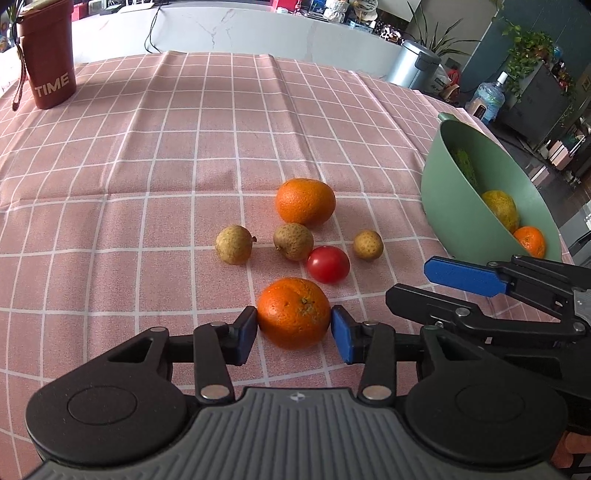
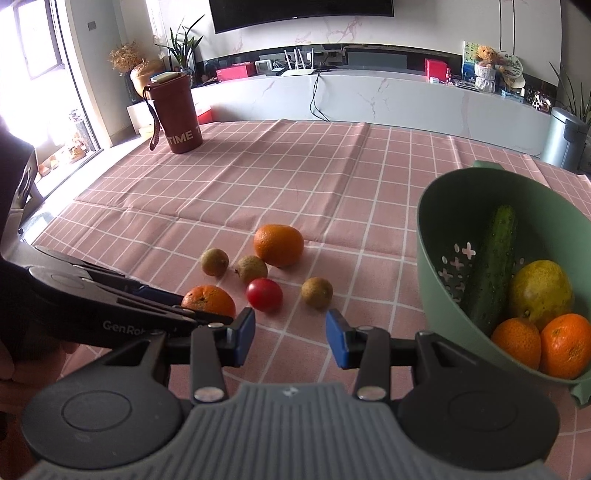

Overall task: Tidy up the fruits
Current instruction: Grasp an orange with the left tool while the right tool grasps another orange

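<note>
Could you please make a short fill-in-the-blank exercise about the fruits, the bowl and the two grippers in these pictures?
1. The left gripper has its fingers on both sides of an ____ on the cloth.
2. The long green vegetable in the green bowl is a ____.
3. The number of small brown fruits on the pink checked cloth is ____.
4. The right gripper is open and holds ____.

Missing words: orange; cucumber; three; nothing

- A home living room: a wall-mounted television [image 2: 301, 11] hangs above a long white marble-look media console [image 2: 369, 92].
- Potted plants [image 2: 184, 48], a pedal bin [image 2: 565, 136] and a checked pink tablecloth [image 2: 295, 177].
</note>
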The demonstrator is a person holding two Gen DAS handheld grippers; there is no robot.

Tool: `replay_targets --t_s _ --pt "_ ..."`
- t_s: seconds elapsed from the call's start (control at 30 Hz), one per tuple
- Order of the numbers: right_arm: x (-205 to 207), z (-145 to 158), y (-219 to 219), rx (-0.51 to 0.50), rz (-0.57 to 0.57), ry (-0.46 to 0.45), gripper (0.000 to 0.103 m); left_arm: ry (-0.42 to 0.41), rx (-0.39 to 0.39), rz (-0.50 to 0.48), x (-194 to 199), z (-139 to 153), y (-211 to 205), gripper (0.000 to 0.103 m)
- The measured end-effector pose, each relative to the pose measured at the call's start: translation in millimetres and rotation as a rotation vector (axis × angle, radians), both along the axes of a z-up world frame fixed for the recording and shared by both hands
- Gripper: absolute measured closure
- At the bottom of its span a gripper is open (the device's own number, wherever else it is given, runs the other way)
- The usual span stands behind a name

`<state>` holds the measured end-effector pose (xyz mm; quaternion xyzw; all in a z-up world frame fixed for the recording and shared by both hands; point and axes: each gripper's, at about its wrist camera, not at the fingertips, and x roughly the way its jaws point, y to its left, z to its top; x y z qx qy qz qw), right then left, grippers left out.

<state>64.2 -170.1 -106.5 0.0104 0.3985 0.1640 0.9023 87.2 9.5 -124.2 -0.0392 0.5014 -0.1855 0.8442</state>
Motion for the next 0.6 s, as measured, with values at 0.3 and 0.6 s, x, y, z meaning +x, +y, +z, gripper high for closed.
replay_targets --t_s 0.3,0.6 --pt "13 0 8 0.015 0.004 0.004 0.063 -0.092 -0.040 0.126 0 18 20 0.056" --pt "59 0 22 0.057 -0.033 0.016 0.062 -0.146 -0.065 0.278 10 24 44 0.056"
